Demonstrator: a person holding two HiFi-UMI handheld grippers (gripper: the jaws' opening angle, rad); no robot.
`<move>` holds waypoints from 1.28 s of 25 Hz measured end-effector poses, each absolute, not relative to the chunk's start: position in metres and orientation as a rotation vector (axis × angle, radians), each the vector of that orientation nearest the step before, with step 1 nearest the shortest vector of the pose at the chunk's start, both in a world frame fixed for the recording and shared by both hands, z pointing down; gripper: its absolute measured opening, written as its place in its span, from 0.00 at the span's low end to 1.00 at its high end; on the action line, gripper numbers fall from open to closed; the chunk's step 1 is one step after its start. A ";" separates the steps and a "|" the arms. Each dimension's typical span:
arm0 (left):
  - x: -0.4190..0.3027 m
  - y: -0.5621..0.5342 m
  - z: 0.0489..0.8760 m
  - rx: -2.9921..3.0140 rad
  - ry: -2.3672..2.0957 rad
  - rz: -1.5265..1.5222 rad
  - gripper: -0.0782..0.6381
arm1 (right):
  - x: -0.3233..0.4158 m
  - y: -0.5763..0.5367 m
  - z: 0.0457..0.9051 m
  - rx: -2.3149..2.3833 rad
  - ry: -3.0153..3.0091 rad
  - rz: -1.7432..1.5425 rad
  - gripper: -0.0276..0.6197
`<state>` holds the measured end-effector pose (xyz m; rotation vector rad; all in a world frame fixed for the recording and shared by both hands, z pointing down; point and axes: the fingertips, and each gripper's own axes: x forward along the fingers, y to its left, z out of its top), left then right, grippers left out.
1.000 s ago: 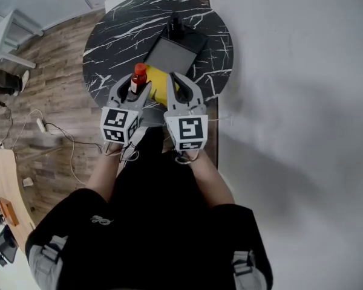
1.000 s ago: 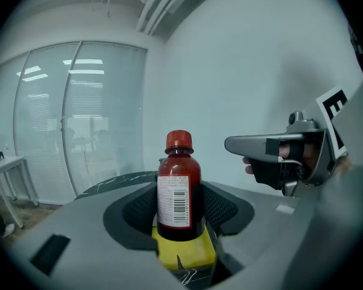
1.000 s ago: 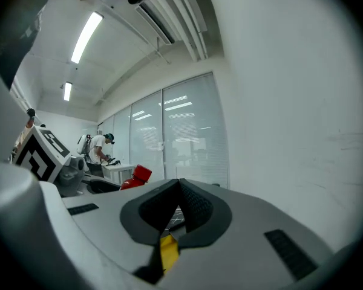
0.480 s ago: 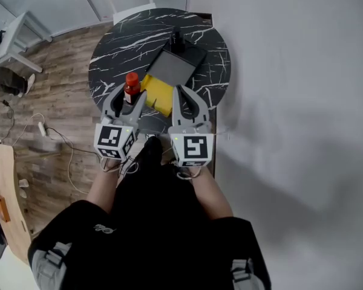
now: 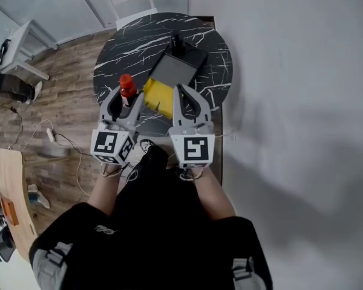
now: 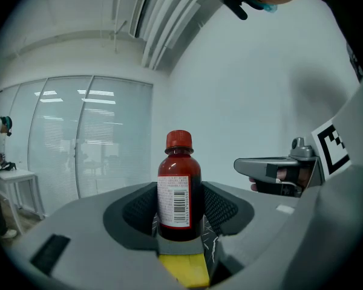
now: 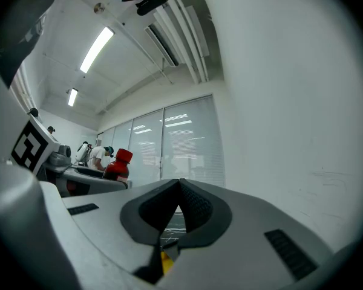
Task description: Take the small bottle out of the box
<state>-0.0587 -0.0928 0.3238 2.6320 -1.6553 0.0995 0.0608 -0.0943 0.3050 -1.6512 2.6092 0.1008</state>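
Right now my left gripper (image 6: 180, 223) has its jaws closed on the lower body of the small red-capped bottle (image 6: 179, 186). The bottle stands upright in the grip, outside the yellow box (image 5: 158, 96) and just beside it, over the black marble-patterned table (image 5: 133, 38). My right gripper (image 7: 180, 193) has its jaws pressed together on nothing. The hold sits low on a smooth bottle, so I judge that a quick swing could tip it or let it slip.

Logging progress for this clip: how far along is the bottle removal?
Done: the bottle is out of the yellow box, upright and left of it. In hand: the left hand-held gripper is shut on it; the right hand-held gripper is shut, empty. Left: probably setting it on the table.
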 end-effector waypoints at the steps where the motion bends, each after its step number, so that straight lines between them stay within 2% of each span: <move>1: -0.058 -0.092 0.321 2.639 -1.654 0.091 0.40 | 0.061 -0.095 0.304 -1.652 2.602 0.098 0.04; 13: -0.069 -0.101 0.282 2.681 -1.662 -0.022 0.40 | 0.063 -0.104 0.274 -1.688 2.555 0.165 0.04; 32: -0.067 -0.100 0.273 2.720 -1.627 -0.046 0.40 | 0.063 -0.105 0.272 -1.714 2.546 0.196 0.04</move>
